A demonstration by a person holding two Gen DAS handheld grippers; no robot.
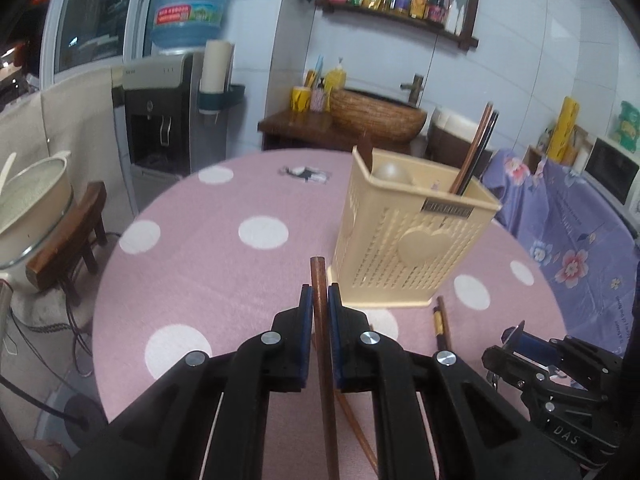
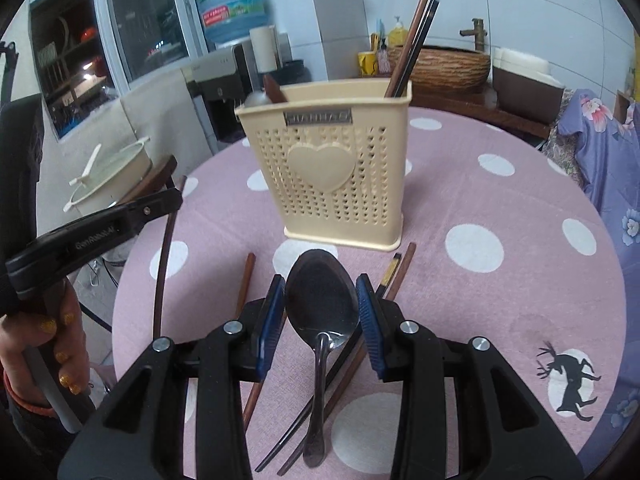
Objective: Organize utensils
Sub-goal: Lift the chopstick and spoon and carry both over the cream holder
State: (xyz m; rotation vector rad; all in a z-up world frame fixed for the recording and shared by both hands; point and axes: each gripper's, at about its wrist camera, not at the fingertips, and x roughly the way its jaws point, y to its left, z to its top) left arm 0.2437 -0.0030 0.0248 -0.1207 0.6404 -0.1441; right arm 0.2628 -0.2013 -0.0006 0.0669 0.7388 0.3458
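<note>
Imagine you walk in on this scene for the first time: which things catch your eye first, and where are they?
A cream utensil basket with a heart on its front stands mid-table on the pink polka-dot tablecloth. Nearest the right wrist camera, the right gripper holds a metal spoon by its bowl. The left gripper pinches a brown chopstick; more chopsticks lie loose before the basket.

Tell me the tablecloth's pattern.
Pink tablecloth with white polka dots, plus a black deer print; clearest in the right wrist view.

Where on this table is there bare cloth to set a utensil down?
Bare cloth lies left of the utensil holder, toward the table's far edge. Crowded: the near edge in front of the holder, where loose chopsticks lie.
</note>
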